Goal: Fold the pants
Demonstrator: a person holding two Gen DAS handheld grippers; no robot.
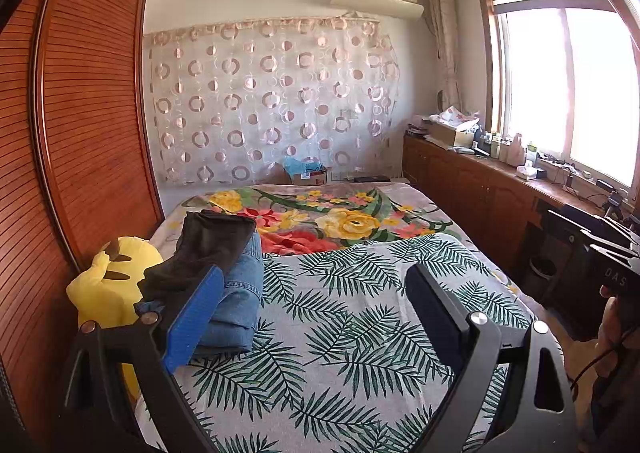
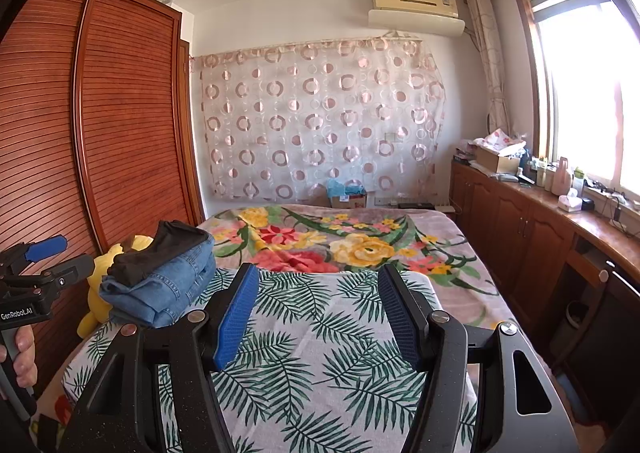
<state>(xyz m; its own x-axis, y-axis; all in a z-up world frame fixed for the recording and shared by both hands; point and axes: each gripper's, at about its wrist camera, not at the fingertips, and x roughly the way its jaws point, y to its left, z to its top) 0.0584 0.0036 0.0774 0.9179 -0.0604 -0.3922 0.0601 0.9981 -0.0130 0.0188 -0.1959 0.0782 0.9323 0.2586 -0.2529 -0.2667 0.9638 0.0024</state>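
The folded jeans [image 2: 168, 289] lie in a thick, soft-cornered block of blue denim at the left edge of the bed [image 2: 340, 341], with a dark, limp black garment [image 2: 160, 249] draped over the top of them. From my left gripper [image 1: 316, 313] the stack sits just beyond and to the left of the left finger, whose ribbed blue pad [image 1: 196, 317] overlaps the denim in the picture; I cannot tell whether it touches. From my right gripper [image 2: 316, 313] the stack is off to the left, clear of both fingers. Both tools are spread wide, jaws well apart, and neither has hold of anything; only the sheet [image 1: 340, 333] shows between the fingers. That sheet is a flat, pale cloth printed with green palm fronds, and past it lies a plush blanket [image 2: 352, 241] with large yellow and red flowers. A rounded yellow plush toy [image 1: 108, 285] is wedged between the stack and the wardrobe [image 2: 120, 125], whose reddish-brown doors are finely slatted. A sheer curtain [image 2: 320, 121] with pink rings hangs on the far wall, under an air conditioner [image 2: 416, 9]. On the right a glossy wooden cabinet [image 2: 520, 221] runs under the bright window [image 2: 588, 85], its top crowded with boxes and bottles.
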